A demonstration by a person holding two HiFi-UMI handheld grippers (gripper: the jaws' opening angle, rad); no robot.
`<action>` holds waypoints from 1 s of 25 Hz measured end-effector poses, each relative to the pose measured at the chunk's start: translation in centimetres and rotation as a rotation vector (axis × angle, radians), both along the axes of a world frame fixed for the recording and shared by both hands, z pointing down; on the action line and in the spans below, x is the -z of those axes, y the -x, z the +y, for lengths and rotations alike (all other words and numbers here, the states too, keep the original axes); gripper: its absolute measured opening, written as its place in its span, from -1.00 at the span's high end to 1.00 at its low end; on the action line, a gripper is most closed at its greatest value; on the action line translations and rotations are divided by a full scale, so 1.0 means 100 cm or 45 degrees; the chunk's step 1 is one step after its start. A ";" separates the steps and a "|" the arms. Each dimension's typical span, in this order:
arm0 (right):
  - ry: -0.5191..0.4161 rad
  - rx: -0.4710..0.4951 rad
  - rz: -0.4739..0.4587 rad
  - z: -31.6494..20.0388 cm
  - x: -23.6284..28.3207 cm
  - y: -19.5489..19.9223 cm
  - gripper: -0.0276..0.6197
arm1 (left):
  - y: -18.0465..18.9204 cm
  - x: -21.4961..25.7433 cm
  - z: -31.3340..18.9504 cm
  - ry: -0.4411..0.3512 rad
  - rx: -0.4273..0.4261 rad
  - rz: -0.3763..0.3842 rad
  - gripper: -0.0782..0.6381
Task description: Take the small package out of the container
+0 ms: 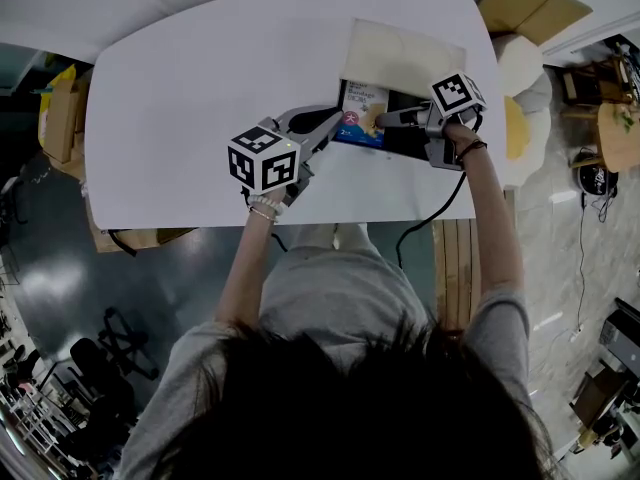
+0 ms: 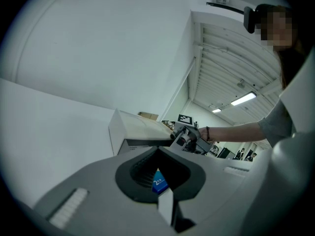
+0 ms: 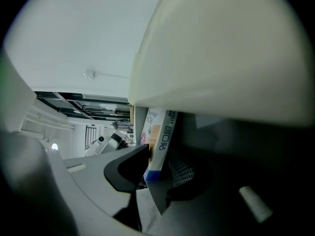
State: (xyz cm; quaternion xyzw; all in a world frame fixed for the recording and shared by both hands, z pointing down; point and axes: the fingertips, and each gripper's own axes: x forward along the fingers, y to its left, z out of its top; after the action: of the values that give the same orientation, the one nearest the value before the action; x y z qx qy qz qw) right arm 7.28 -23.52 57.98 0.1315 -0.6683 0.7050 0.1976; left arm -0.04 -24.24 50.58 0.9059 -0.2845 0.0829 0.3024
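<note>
**Gripping the small package at the container, both tongs on it**

Setup: white table [image 1: 200, 88], seen from the head view. A dark container [image 1: 405, 144] sits toward the table's far right, with its cream lid [image 1: 400, 56] swung up behind it. In the right gripper view the lid fills the upper part of the picture.

Task item: the small package [image 1: 362, 111] has a blue base, a pale printed face and a pink spot. It lies at the container's left side, over the dark inside, printed face toward the head camera. It is not clear of the container.

Left gripper [image 1: 338, 125]: it comes in from the near left, and its tips meet the package's near-left corner. In its own view the jaws are drawn nearly together. The package's blue corner sits in the hollow between the pads, so this reads as a grip on that corner.

Right gripper [image 1: 385, 120]: it comes in from the right, over the container's dark part. In its own view the jaws stand fairly wide with the package on edge between them. One pad lies on the printed face and the other is right against the narrow lettered side. This too reads as a hold.

Both forearms reach over the table's near edge.
</note>
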 end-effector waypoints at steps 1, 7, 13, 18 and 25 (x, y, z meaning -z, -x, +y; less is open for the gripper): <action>-0.001 -0.005 -0.006 0.000 -0.001 0.000 0.49 | 0.000 0.000 0.000 0.001 0.002 0.000 0.80; -0.008 -0.004 0.013 0.000 0.002 -0.001 0.50 | -0.001 -0.001 0.002 0.003 0.002 -0.002 0.80; -0.015 -0.004 0.041 0.001 0.003 -0.001 0.51 | 0.000 -0.002 0.005 0.004 0.007 -0.004 0.80; -0.029 -0.005 0.060 0.001 0.004 -0.001 0.51 | 0.000 -0.003 0.007 0.004 0.005 -0.001 0.80; -0.075 -0.006 0.071 -0.001 0.004 -0.002 0.50 | 0.001 -0.002 0.010 0.004 0.012 0.003 0.80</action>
State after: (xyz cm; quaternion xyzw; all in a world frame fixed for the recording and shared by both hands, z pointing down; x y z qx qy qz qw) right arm 7.47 -23.64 57.54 0.1585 -0.6827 0.6816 0.2104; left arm -0.13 -23.27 50.73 0.9042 -0.2882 0.0810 0.3046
